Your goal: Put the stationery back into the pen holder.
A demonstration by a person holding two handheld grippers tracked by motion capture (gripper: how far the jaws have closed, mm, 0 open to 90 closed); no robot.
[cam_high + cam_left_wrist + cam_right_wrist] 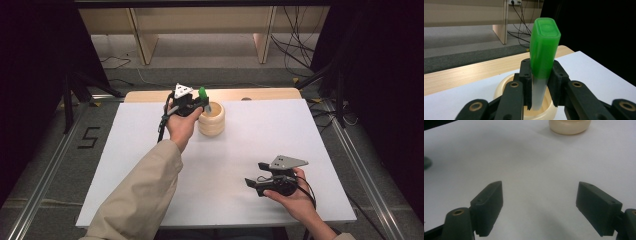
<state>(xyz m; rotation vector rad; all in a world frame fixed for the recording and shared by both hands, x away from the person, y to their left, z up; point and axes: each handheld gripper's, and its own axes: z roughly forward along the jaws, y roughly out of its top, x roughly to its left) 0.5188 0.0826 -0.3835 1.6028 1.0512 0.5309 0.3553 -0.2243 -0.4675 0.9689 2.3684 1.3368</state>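
Hands first, near edge: right gripper (pixel 254 185) sits low over the white sheet (pixel 250 145) at the near right, held in the person's right hand (pixel 292 192). Its jaws stand wide apart w/ nothing between them, just bare sheet, as the right gripper view (pixel 539 207) shows. Grey three-cornered plate on top.

Mid-table: left forearm in a beige sleeve (pixel 137 200) reaches forward from the near left. Left hand (pixel 181 125) carries the left gripper (pixel 205 106) out to the far centre of the sheet.

Left gripper (pixel 540 82) is clamped on a marker (pixel 543 57): green cap up, pale see-through body below, roughly upright w/ a slight tilt. Pads press both sides of the body, just under the cap.

Container: cream round bowl (pixel 212 120), ridged sides, stands on the sheet right beside the left hand. Marker (pixel 203 93) hangs over it; lower end dips inside the bowl's rim (pixel 501 87). Can't tell if the tip touches the bottom, or if anything else is in the bowl.

Farther: wooden table edge (pixel 260 93) beyond the sheet, then floor w/ cables (pixel 295 45).
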